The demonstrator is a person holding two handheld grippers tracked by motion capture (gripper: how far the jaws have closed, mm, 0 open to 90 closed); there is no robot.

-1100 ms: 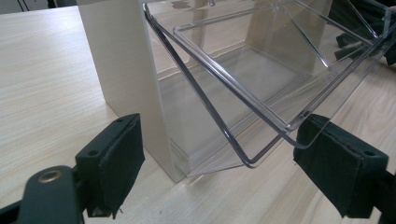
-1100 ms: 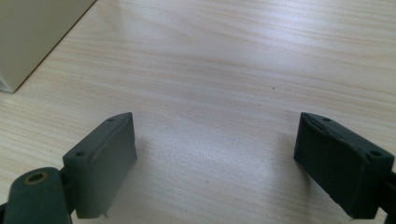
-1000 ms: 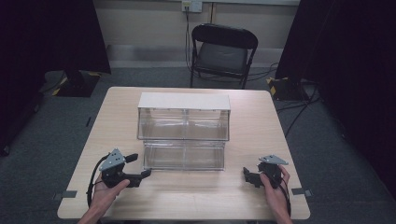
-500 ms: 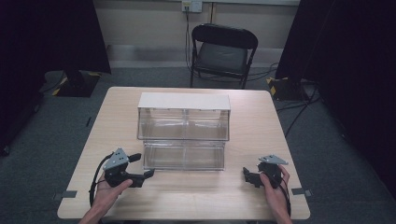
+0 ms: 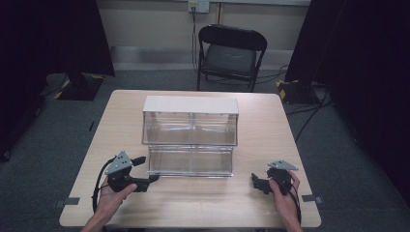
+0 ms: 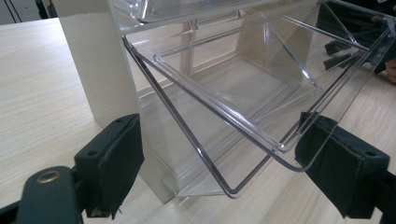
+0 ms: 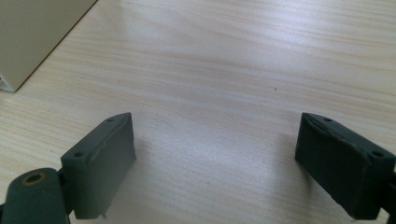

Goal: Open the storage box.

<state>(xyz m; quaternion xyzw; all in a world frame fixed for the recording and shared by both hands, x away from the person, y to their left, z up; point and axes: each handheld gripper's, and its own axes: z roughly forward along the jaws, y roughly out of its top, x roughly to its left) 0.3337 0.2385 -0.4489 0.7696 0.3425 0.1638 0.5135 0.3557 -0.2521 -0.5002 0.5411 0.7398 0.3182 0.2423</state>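
L gripper (image 5: 145,175) at near-left of table (image 5: 270,121), jaws wide apart, nothing held, tips at lower left corner of clear 2-tier bin unit (image 5: 190,134). R gripper (image 5: 258,182) near-right, jaws spread, empty, over bare wood. Bin unit mid-table; chair (image 5: 229,55) beyond.

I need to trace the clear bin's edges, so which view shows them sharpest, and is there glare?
Left gripper view: the clear bin is close, its rims crisp, with pale reflections on the walls. High view: the bin is small, its clear walls faint. Right gripper view: the table carries a soft sheen.
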